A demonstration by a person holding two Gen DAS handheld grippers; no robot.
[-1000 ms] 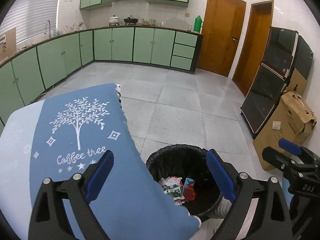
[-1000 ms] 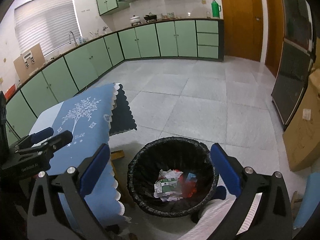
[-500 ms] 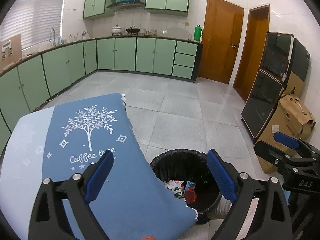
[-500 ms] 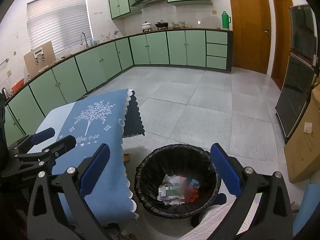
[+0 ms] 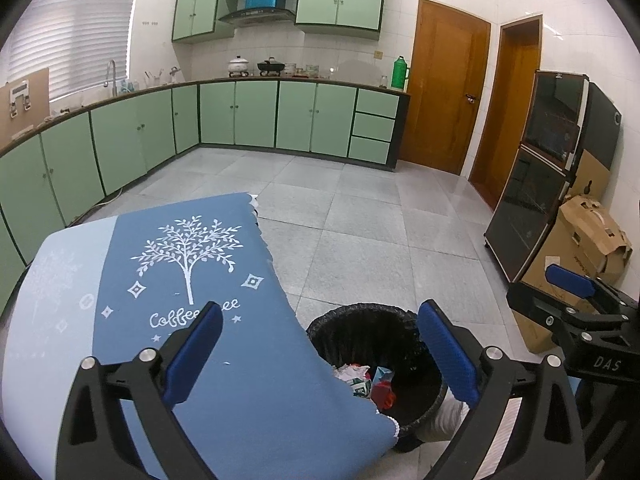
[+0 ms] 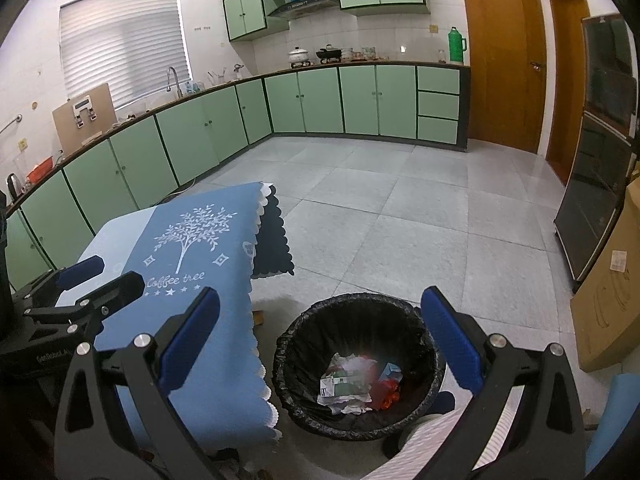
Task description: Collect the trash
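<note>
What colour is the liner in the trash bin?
Black liner; the right wrist view shows it best.

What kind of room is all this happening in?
It looks like a home kitchen. Green cabinets run under a counter along two walls, pots sit on a stove beneath a range hood, and a sink tap stands by the window. A lined trash bin sits beside a cloth-covered table.

left tool (image 5: 320, 350): jaws wide, holding nothing | right tool (image 6: 322, 338): jaws wide, apparently unloaded

Crumpled trash (image 6: 352, 380) (paper, cartons) inside black bin (image 6: 296, 344)
</note>
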